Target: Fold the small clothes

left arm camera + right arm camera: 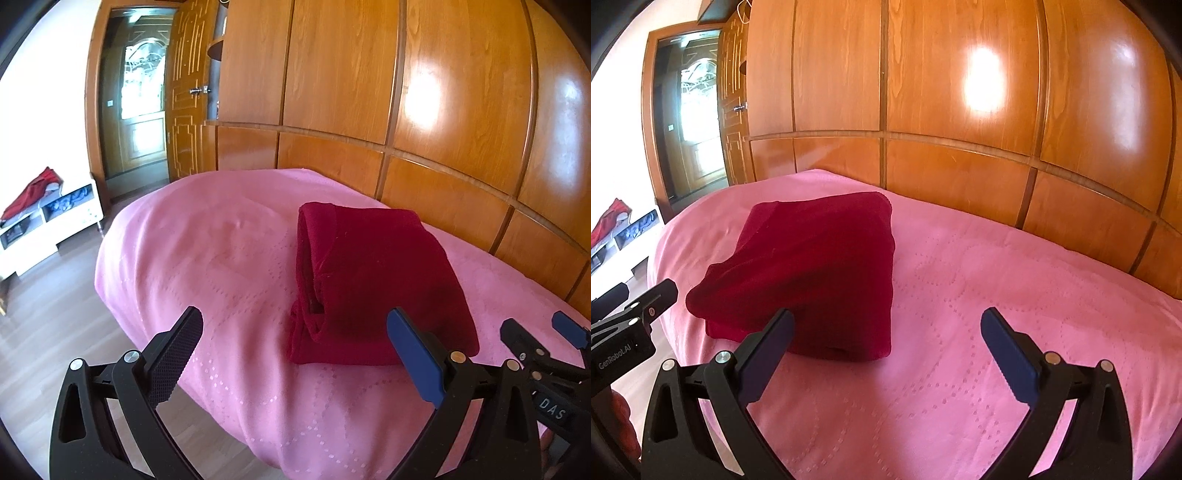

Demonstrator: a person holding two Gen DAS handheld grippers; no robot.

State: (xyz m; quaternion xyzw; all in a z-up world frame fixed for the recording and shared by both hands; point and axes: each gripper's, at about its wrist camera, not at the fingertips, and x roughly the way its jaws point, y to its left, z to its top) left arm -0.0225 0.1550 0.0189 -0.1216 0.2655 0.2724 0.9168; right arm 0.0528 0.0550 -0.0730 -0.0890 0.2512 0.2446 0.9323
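dark red garment (pixel 373 284) lies folded on the pink bedspread (pixel 221 266), apparently done; left gripper (pixel 295 354) and right gripper (pixel 886 354) near it, fingers spread, empty.

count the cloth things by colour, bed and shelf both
dark red folded garment on the bed: 1
red cloth on the white shelf: 1
pink bedspread: 1
total: 3
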